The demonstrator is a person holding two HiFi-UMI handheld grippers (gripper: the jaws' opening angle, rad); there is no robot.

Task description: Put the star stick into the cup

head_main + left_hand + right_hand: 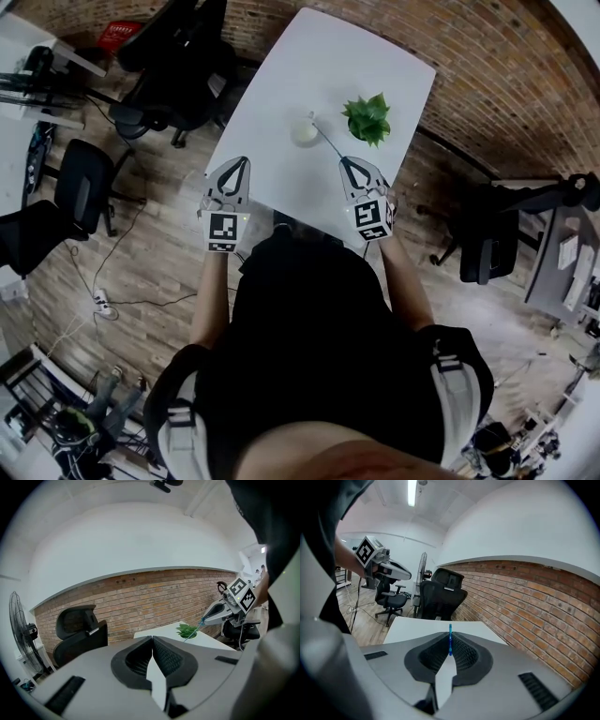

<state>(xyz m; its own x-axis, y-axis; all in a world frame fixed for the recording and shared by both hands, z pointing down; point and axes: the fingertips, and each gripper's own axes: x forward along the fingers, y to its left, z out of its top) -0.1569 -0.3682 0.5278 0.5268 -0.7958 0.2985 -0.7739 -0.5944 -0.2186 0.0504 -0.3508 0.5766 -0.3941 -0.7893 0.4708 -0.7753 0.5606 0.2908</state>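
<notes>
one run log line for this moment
right claw: shut on stick | left claw: shut, empty | stick tip: at cup, inside or not unclear | cup: on table beside plant

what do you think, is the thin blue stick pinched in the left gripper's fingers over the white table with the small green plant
Wrong gripper: the right gripper view shows the thin blue stick pinched in the right gripper's fingers; the left gripper is shut on nothing. The white table and small green plant are right.
</notes>
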